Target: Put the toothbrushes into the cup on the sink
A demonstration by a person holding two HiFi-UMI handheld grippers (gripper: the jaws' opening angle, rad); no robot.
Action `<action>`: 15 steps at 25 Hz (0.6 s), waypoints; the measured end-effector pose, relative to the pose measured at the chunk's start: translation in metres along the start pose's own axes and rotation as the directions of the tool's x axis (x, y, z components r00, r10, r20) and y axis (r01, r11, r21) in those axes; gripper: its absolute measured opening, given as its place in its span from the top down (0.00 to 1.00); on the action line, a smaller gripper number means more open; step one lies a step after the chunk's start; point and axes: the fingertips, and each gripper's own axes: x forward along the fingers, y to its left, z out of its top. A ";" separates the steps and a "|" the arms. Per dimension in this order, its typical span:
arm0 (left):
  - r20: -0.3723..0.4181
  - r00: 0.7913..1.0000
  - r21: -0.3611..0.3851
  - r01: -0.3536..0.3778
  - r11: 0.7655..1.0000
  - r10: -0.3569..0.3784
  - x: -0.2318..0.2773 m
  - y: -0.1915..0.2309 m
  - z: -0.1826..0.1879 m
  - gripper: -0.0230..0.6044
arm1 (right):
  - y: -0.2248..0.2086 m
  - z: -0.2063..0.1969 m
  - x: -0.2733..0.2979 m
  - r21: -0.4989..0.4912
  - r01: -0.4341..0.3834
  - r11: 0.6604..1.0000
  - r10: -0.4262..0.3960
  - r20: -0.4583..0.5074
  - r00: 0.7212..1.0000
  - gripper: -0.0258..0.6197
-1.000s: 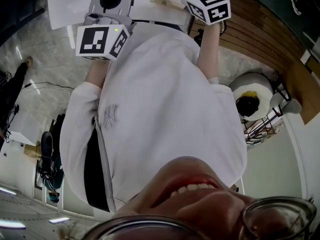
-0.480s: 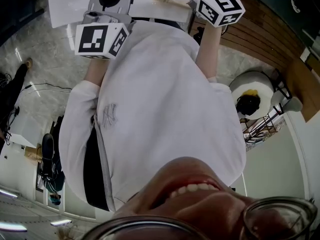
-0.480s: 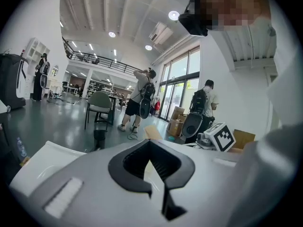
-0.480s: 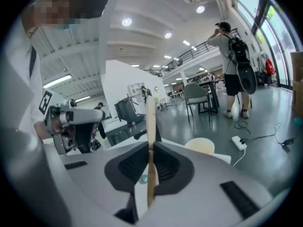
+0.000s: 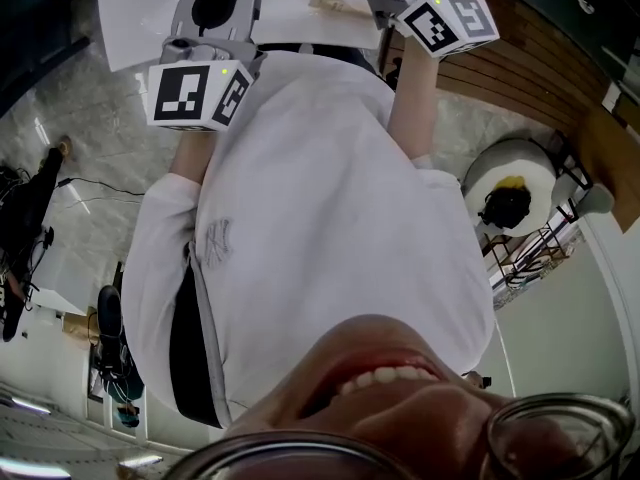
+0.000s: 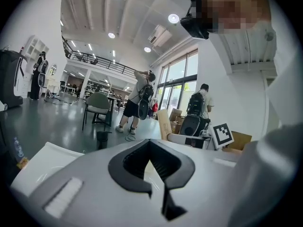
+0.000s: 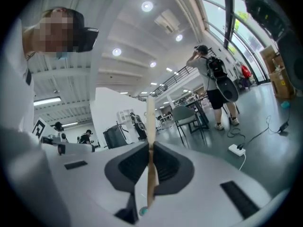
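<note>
Gripping a slim wooden toothbrush (image 7: 150,117), the right gripper (image 7: 150,148) has its jaws pressed on the handle. The handle's long axis runs across the jaws, one end rising well past the right gripper's tips and the other reaching back below them. The left gripper (image 6: 149,143), beside the right gripper, is closed on nothing. No cup or sink shows in any view, so its direction from the right gripper cannot be told. Just beside the right gripper a pale wooden stick (image 5: 338,5), perhaps another toothbrush, lies on the white surface (image 5: 170,13).
</note>
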 end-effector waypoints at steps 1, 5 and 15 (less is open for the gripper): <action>-0.001 1.000 0.000 0.002 1.000 -0.002 -0.001 0.001 0.001 0.96 | -0.001 0.003 0.000 0.007 0.007 1.000 -0.008 0.020 1.000 0.91; -0.002 1.000 -0.001 0.009 1.000 -0.009 -0.006 0.005 0.003 0.96 | -0.003 0.008 -0.002 0.027 0.038 0.999 -0.040 0.060 0.997 0.91; 0.004 1.000 -0.006 0.024 1.000 -0.024 -0.014 0.014 0.004 0.96 | -0.004 0.048 -0.013 0.104 0.047 0.994 -0.076 0.306 0.949 0.92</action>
